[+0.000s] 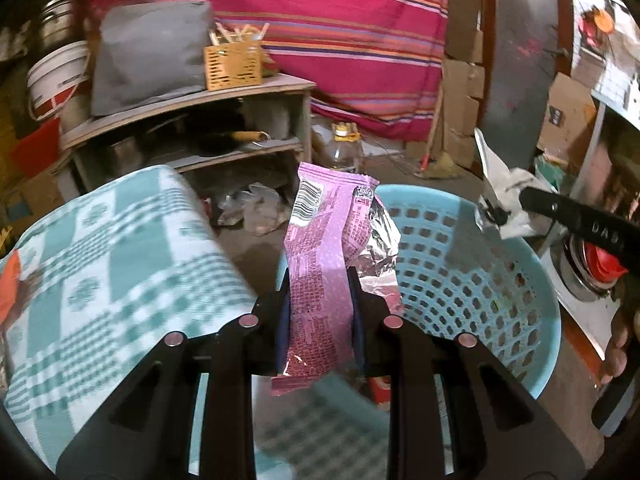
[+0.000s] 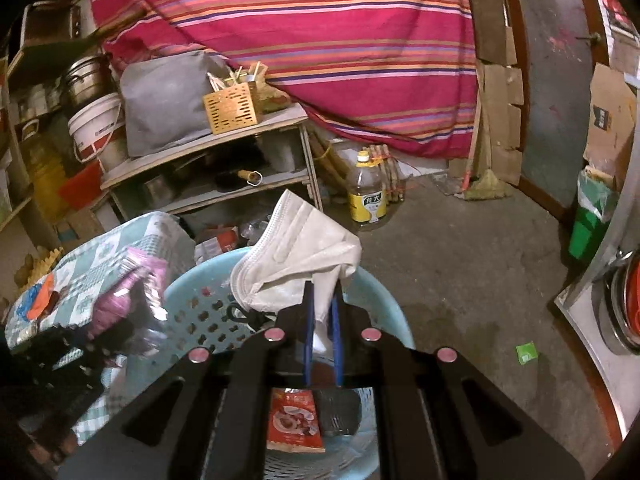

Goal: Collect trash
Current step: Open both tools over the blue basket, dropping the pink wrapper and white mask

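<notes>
My left gripper (image 1: 320,280) is shut on a pink snack wrapper (image 1: 324,248) with a silver foil lining, held upright over the near-left rim of a light blue perforated basket (image 1: 472,280). My right gripper (image 2: 322,300) is shut on a white face mask (image 2: 300,260), held above the same basket (image 2: 200,312). The right gripper and mask also show in the left wrist view (image 1: 500,204) over the basket's far right rim. The pink wrapper shows blurred at the left of the right wrist view (image 2: 132,292). A red packet (image 2: 294,420) lies in the basket's bottom.
A table with a green checked cloth (image 1: 100,260) stands left of the basket. A wooden shelf (image 2: 208,148) with a grey bag and orange holder is behind. An oil bottle (image 2: 366,192) and a small green scrap (image 2: 526,352) are on the concrete floor. A green bin (image 2: 592,220) stands right.
</notes>
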The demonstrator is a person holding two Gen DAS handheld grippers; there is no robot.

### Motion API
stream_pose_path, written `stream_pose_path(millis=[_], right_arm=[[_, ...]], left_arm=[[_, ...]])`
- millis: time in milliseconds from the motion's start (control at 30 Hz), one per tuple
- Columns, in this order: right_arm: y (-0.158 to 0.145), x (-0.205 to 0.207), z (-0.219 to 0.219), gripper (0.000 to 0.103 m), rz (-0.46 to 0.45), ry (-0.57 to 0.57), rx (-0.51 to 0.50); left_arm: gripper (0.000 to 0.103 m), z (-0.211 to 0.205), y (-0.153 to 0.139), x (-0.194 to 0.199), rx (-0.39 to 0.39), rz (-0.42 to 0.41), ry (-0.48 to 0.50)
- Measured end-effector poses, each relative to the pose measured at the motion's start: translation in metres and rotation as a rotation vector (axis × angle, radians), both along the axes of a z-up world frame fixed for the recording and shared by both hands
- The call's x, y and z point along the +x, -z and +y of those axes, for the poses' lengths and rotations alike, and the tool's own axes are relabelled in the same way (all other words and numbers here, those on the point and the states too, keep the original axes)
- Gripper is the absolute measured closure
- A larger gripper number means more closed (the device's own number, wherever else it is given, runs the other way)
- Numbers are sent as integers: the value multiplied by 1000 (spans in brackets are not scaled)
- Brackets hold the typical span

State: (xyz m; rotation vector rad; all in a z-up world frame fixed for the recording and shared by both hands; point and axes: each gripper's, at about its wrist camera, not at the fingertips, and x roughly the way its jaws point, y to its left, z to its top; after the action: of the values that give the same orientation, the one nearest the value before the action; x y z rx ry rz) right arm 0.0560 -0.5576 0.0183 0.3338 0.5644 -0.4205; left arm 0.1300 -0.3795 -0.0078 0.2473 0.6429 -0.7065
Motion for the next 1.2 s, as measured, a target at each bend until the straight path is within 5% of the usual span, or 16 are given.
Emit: stream_pose_path(millis=[500, 933, 1067, 1200], right_arm=[[4, -1, 0, 95, 12, -20, 4], [10, 23, 30, 90, 75, -75, -18], [17, 35, 39, 51, 119, -67, -24], [15, 41, 48, 49, 131, -52, -34]], left_arm=[[50, -13, 4, -7, 38, -13, -4], [19, 58, -23, 15, -12, -67, -170], [12, 91, -27, 20, -15, -90, -236], [11, 123, -31, 26, -10, -102, -293]])
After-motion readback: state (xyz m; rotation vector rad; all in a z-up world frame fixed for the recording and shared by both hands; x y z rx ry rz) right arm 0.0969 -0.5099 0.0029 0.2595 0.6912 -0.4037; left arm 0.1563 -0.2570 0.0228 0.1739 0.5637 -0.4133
